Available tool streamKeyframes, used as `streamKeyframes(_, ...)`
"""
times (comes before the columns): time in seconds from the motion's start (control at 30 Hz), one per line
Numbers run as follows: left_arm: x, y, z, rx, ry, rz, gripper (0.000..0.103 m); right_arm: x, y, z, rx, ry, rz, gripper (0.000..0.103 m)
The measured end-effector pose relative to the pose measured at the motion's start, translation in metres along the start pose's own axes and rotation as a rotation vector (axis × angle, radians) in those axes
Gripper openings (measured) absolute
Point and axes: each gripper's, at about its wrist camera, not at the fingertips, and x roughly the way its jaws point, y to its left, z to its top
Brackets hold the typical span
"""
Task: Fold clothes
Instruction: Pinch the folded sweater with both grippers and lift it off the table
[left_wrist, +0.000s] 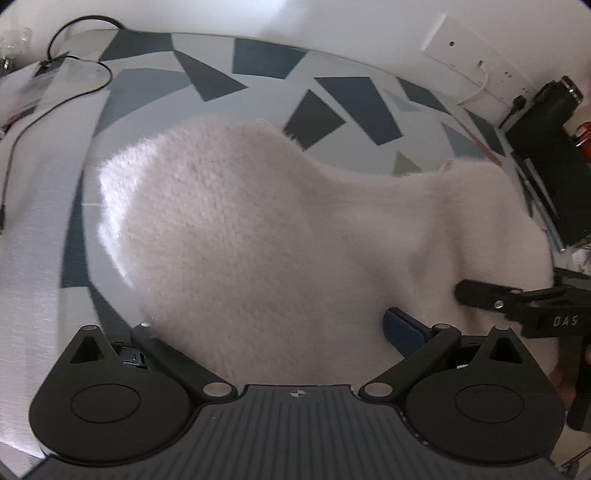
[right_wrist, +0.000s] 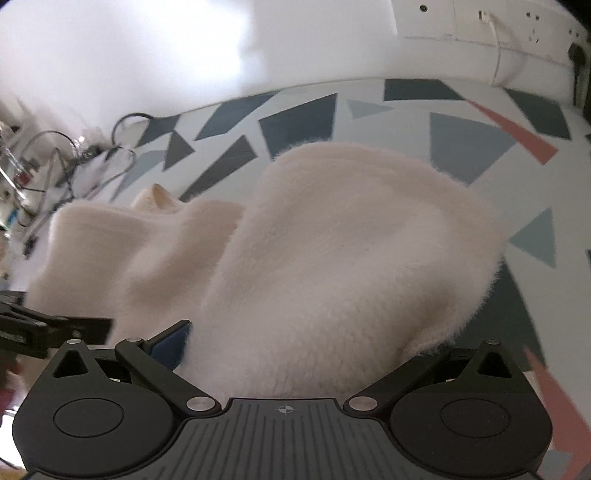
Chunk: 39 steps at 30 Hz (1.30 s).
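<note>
The fluffy white garment (left_wrist: 280, 229) is draped over both claws, spread above the patterned desk (left_wrist: 258, 70). The left claw (left_wrist: 273, 332) and right claw (right_wrist: 295, 350) are each buried under it; whether cloth is pinched cannot be told. Its long axis runs claw to claw.

A fluffy cream garment (left_wrist: 277, 229) lies on the table (left_wrist: 258, 62) with its grey-and-blue geometric cloth.
</note>
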Motion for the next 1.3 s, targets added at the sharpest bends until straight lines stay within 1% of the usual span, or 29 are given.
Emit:
streamKeyframes(0.07,0.001,-0.002,0.0,-0.002,-0.006,-0.003,0.101,0.001,0.003,0.0,-0.013,-0.001,0.003,0.099)
streamKeyframes(0.13,0.002,-0.004,0.0,-0.006,-0.013,0.001,0.101,0.003,0.009,-0.001,-0.039,0.0,-0.024,0.097)
streamKeyframes(0.2,0.003,-0.007,-0.001,-0.009,-0.024,0.019,0.101,0.004,0.014,-0.002,-0.06,-0.001,-0.056,0.091)
streamKeyframes(0.23,0.004,-0.009,-0.002,-0.011,-0.029,0.029,0.101,0.003,0.014,-0.002,-0.064,-0.003,-0.066,0.091)
streamKeyframes(0.33,0.005,-0.013,-0.002,0.005,-0.033,0.073,0.101,0.0,0.009,-0.003,-0.046,-0.011,-0.076,0.086)
streamKeyframes(0.37,0.004,-0.012,-0.002,0.006,-0.034,0.085,0.101,-0.003,0.005,-0.003,-0.028,-0.017,-0.075,0.08)
streamKeyframes(0.4,0.003,-0.009,-0.001,0.006,-0.034,0.086,0.099,-0.005,0.0,-0.003,-0.007,-0.023,-0.069,0.074)
streamKeyframes(0.43,0.001,-0.006,-0.001,0.008,-0.034,0.084,0.094,-0.007,-0.005,-0.004,0.014,-0.028,-0.059,0.072)
streamKeyframes(0.47,0.0,-0.004,-0.001,0.01,-0.034,0.081,0.092,-0.009,-0.009,-0.004,0.026,-0.031,-0.05,0.072)
streamKeyframes(0.53,-0.004,0.002,-0.001,0.014,-0.034,0.076,0.086,-0.009,-0.01,-0.005,0.012,-0.03,-0.051,0.072)
streamKeyframes(0.63,-0.007,0.006,-0.003,0.039,-0.036,0.067,0.084,-0.008,-0.009,-0.004,-0.006,-0.021,-0.056,0.072)
streamKeyframes(0.7,-0.009,0.01,-0.005,0.051,-0.037,0.062,0.083,-0.011,-0.015,-0.004,0.022,-0.022,-0.041,0.073)
streamKeyframes(0.87,-0.019,0.026,-0.011,-0.008,-0.034,0.052,0.083,-0.018,-0.033,-0.008,0.112,-0.044,0.0,0.077)
streamKeyframes(0.93,-0.021,0.03,-0.013,-0.013,-0.031,0.052,0.083,-0.017,-0.033,-0.007,0.109,-0.044,-0.014,0.079)
streamKeyframes(0.97,-0.022,0.03,-0.014,-0.011,-0.029,0.059,0.083,-0.017,-0.032,-0.007,0.105,-0.043,-0.023,0.082)
streamKeyframes(1.0,-0.022,0.031,-0.015,-0.008,-0.027,0.069,0.086,-0.016,-0.031,-0.006,0.101,-0.043,-0.033,0.085)
streamKeyframes(1.03,-0.022,0.031,-0.015,-0.004,-0.025,0.079,0.092,-0.016,-0.03,-0.007,0.096,-0.044,-0.042,0.085)
streamKeyframes(1.07,-0.022,0.032,-0.016,0.0,-0.027,0.081,0.093,-0.016,-0.03,-0.007,0.097,-0.045,-0.046,0.085)
streamKeyframes(1.17,-0.021,0.034,-0.019,0.012,-0.04,0.08,0.094,-0.015,-0.03,-0.008,0.097,-0.051,-0.049,0.086)
streamKeyframes(1.23,-0.02,0.032,-0.019,0.027,-0.046,0.085,0.096,-0.013,-0.028,-0.007,0.088,-0.052,-0.06,0.088)
streamKeyframes(1.3,-0.018,0.03,-0.019,0.047,-0.05,0.094,0.095,-0.01,-0.024,-0.008,0.066,-0.051,-0.075,0.092)
